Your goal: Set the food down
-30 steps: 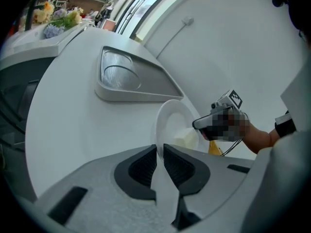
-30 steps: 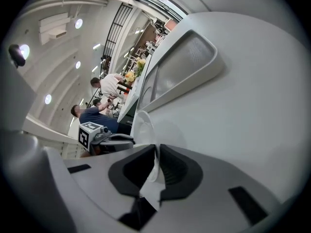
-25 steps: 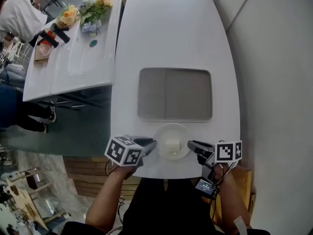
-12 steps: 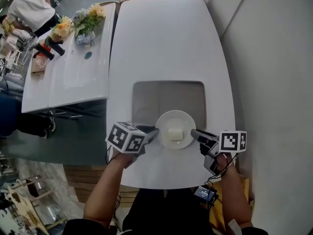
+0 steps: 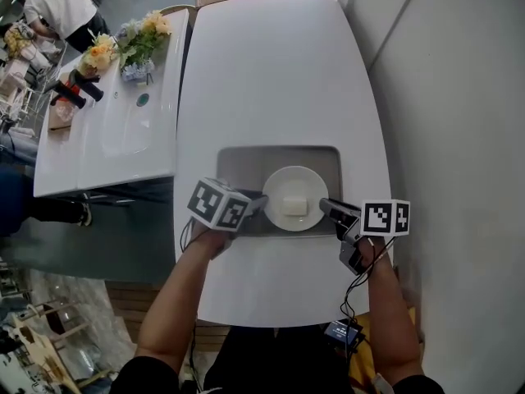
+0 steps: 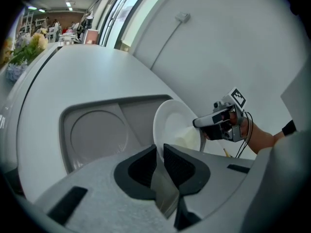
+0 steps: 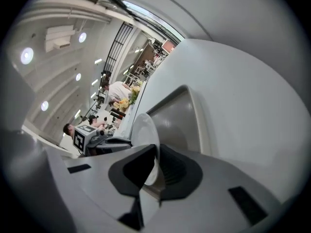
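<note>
A white plate (image 5: 294, 198) carries a pale block of food (image 5: 294, 205) and hangs over the grey tray (image 5: 238, 167) on the white table (image 5: 279, 72). My left gripper (image 5: 261, 203) is shut on the plate's left rim (image 6: 156, 130). My right gripper (image 5: 326, 207) is shut on its right rim (image 7: 151, 144). In the left gripper view the plate (image 6: 175, 125) stands edge-on between the pads, with the right gripper (image 6: 206, 124) beyond it. The right gripper view shows the plate (image 7: 143, 130) and the left gripper (image 7: 104, 140) behind it.
A grey wall (image 5: 451, 97) runs close along the table's right side. To the left stands a second white table (image 5: 115, 130) with flowers (image 5: 139, 39) and small items. A person (image 5: 57, 6) is at the far left. Wooden floor boards (image 5: 156, 281) lie below the table's near edge.
Both grippers have carried the plate away from the table's near edge, from the bare tabletop to over the grey tray. The grip on both rims is unchanged.
</note>
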Action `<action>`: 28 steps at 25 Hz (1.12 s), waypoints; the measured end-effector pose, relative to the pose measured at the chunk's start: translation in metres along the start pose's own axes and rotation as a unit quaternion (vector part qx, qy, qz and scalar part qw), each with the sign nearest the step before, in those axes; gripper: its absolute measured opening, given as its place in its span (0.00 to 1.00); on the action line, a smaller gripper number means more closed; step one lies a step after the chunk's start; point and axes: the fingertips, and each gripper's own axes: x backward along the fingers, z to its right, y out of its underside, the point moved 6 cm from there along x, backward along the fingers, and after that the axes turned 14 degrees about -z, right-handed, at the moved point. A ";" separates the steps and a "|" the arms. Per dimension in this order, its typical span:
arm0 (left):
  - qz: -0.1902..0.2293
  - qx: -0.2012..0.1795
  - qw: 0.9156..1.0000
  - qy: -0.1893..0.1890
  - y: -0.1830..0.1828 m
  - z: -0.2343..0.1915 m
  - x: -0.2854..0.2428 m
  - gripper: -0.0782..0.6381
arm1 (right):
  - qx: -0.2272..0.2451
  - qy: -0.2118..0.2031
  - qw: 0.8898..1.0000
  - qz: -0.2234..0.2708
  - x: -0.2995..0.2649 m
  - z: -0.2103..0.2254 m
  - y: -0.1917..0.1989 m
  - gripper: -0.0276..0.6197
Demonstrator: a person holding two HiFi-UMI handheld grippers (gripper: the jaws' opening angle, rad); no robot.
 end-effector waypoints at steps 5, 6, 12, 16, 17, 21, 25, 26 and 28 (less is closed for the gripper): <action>-0.029 -0.019 0.999 -0.034 -0.006 -0.004 -0.011 0.17 | 0.041 0.054 0.998 -0.021 -0.003 0.001 -0.010 0.08; -0.037 -0.027 0.998 -0.046 -0.006 -0.003 -0.012 0.17 | 0.049 0.064 0.996 -0.026 -0.004 0.001 -0.011 0.09; -0.061 -0.067 0.990 -0.109 -0.011 0.003 -0.014 0.18 | 0.109 0.139 0.983 -0.041 -0.009 -0.002 -0.018 0.11; -0.068 -0.091 0.981 -0.159 -0.010 0.004 -0.016 0.18 | 0.173 0.209 0.961 -0.059 -0.017 -0.007 -0.018 0.15; -0.069 -0.097 0.978 -0.168 -0.010 0.005 -0.017 0.18 | 0.187 0.223 0.955 -0.061 -0.018 -0.007 -0.019 0.16; -0.076 -0.124 0.969 -0.202 -0.011 0.010 -0.023 0.18 | 0.235 0.274 0.930 -0.065 -0.025 -0.005 -0.018 0.19; -0.078 -0.154 0.955 -0.240 -0.010 0.014 -0.025 0.18 | 0.281 0.299 0.910 -0.047 -0.029 -0.006 -0.015 0.21; -0.067 -0.159 0.954 -0.246 -0.007 0.013 -0.023 0.18 | 0.290 0.298 0.909 -0.033 -0.027 -0.007 -0.015 0.21; -0.021 -0.157 0.953 -0.257 0.002 0.013 -0.012 0.18 | 0.294 0.271 0.916 0.022 -0.014 -0.012 -0.011 0.14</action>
